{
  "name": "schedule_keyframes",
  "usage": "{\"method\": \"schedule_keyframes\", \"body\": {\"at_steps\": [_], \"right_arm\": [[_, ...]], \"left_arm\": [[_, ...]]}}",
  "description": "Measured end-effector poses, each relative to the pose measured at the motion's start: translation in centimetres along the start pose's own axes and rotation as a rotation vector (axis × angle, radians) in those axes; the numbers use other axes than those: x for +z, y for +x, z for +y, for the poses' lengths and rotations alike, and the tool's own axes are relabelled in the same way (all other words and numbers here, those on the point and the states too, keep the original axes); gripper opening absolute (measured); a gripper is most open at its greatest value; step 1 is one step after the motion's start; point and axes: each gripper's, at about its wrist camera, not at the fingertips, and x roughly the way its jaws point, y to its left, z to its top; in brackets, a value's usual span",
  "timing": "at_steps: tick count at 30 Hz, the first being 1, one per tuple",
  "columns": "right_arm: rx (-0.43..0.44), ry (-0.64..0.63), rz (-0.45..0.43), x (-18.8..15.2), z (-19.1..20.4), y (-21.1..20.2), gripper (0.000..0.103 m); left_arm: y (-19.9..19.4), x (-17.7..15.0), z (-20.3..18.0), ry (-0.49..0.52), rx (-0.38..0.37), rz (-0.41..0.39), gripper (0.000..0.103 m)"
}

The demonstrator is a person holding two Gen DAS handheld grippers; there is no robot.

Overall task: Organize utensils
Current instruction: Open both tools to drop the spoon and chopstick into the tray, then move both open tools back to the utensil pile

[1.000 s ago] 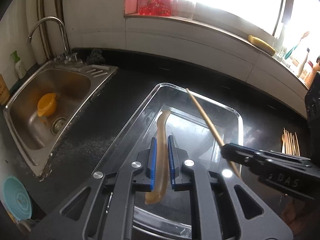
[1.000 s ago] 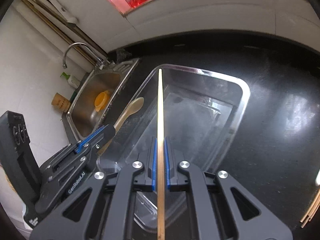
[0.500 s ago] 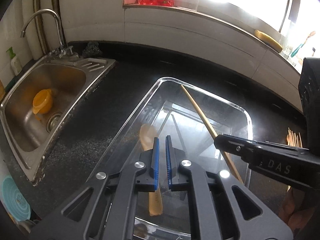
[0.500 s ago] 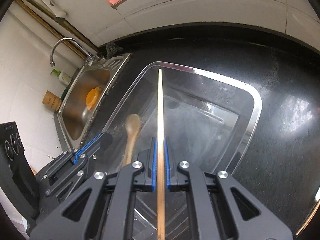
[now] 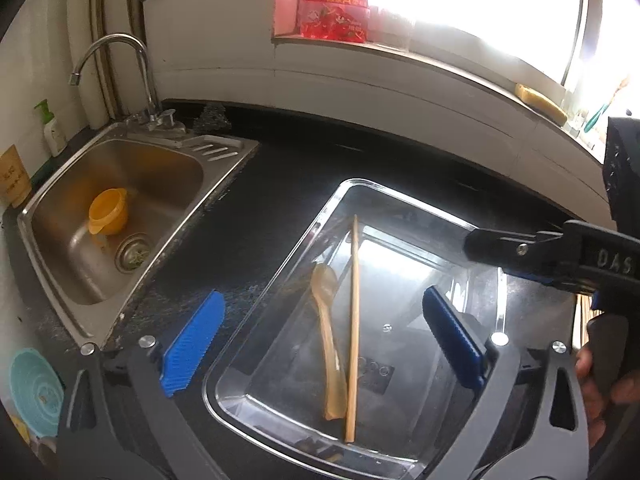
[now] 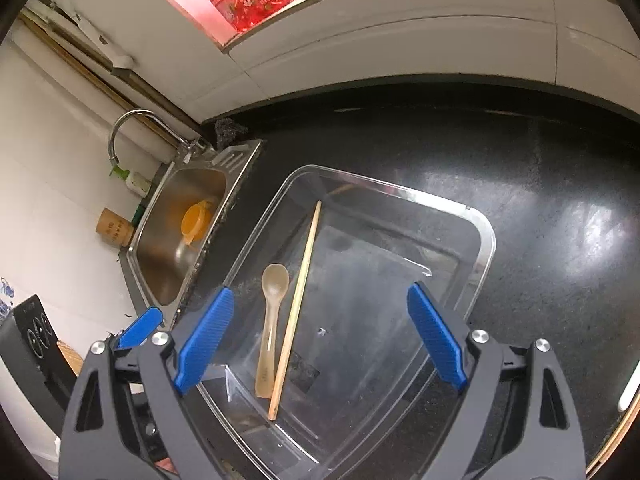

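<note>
A clear plastic container (image 5: pixel 400 196) stands on the black counter. On its bottom, side by side, lie a translucent tan spoon (image 5: pixel 326 284) and a wooden chopstick (image 5: pixel 354 320). My left gripper (image 5: pixel 322 336) hovers above them. Its jaws are opening wide and its blue pads touch nothing. In the right wrist view the spoon (image 6: pixel 275 280) and chopstick (image 6: pixel 304 264) rest loose in the container (image 6: pixel 400 190). My right gripper (image 6: pixel 320 336) is above them, its jaws opening with nothing gripped. Its black body (image 5: pixel 540 256) shows at the right of the left wrist view.
A steel sink (image 5: pixel 60 200) with an orange cup (image 5: pixel 108 216) and a faucet (image 5: pixel 120 48) lies left of the container. More chopsticks (image 5: pixel 580 320) lie on the counter at the right edge. A teal disc (image 5: pixel 36 390) sits at the lower left. A windowsill runs behind.
Both grippers went from shut to wide open. The left one let go of the spoon and the right one of the chopstick. Both utensils now lie in the container.
</note>
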Motion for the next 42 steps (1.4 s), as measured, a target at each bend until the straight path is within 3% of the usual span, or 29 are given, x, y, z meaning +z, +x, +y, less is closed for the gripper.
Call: {"method": "schedule_keyframes", "body": {"at_steps": [17,22,29,32,35,42], "right_arm": [[-0.022,-0.007,-0.056,-1.4,-1.5,-4.4,0.086],[-0.152,0.002,-0.164,-3.8,-7.0,-10.8,0.086],[-0.565,0.060,-0.297,-10.8,-18.9,-20.9,0.086],[-0.662,0.120,-0.296,-13.7,-23.5,-23.0,0.086],[-0.715,0.160,-0.295,-15.7,-26.4,-23.9,0.086],[-0.694,0.176,-0.256,-16.5,-29.3,-23.0,0.086]], "left_arm": [[-2.1,-0.2,-1.7,0.022,0.012,-0.030,0.097],[-3.3,-0.4,-7.2,0.109,-0.062,-0.056,0.097],[-2.0,-3.1,-20.1,0.292,-0.270,-0.035,0.097],[-0.4,-4.4,-24.8,0.364,-0.308,-0.014,0.097],[1.4,-6.0,-29.2,0.440,-0.314,0.001,0.097],[5.3,-7.4,-34.6,0.514,-0.347,0.080,0.097]]}}
